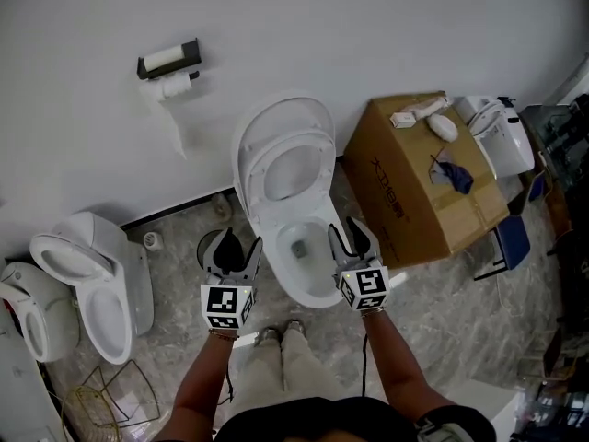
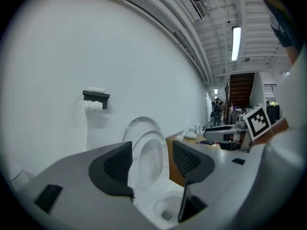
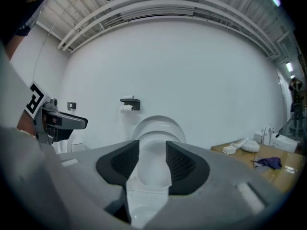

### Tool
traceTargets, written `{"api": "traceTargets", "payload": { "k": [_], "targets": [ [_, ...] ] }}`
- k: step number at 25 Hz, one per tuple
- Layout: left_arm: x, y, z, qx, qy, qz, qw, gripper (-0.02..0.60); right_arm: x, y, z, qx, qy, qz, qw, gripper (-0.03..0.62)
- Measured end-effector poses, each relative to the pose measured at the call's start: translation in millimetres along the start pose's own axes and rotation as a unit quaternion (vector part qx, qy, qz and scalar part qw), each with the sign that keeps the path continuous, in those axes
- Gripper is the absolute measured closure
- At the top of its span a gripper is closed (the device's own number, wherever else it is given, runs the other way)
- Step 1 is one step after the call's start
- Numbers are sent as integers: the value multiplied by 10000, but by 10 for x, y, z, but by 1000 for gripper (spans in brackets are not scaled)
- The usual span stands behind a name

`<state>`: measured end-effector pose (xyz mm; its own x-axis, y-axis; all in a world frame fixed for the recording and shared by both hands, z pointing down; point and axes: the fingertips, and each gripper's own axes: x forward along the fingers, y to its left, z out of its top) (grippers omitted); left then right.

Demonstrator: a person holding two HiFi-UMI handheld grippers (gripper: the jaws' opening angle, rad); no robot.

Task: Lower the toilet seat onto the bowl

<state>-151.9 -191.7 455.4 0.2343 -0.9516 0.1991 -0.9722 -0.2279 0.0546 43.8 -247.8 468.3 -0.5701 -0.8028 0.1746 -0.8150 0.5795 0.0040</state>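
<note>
Either side of the toilet bowl, left gripper and right gripper reached forward near level, jaws apart, nothing held; toilet seat stood upright.

The toilet stands against the wall, cardboard box just right.

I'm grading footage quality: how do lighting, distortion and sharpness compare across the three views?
Head view: even, soft light, sharp, a faint shadow below the toilet paper holder. Left gripper view: strong fisheye bending the ceiling lines, dark round vignette, a ceiling lamp glaring. Right gripper view: same fisheye and vignette, the raised toilet seat pale against the white wall.
</note>
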Motion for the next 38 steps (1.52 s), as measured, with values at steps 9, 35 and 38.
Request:
{"api": "traceTargets", "payload": {
  "k": [9,35,38],
  "targets": [
    [797,193,-182,63,281,-51,9996,223,832,-408,-92,-195,166,207,9995,309],
    [2351,876,-444,-256,308,-103,9991,196,2589,-1378,-336,65,699,-75,9975,296],
    [2395,879,-420,-343,258,-182,9989,225,2650,-1399,-353,9,797,-111,9968,308]
  ]
}}
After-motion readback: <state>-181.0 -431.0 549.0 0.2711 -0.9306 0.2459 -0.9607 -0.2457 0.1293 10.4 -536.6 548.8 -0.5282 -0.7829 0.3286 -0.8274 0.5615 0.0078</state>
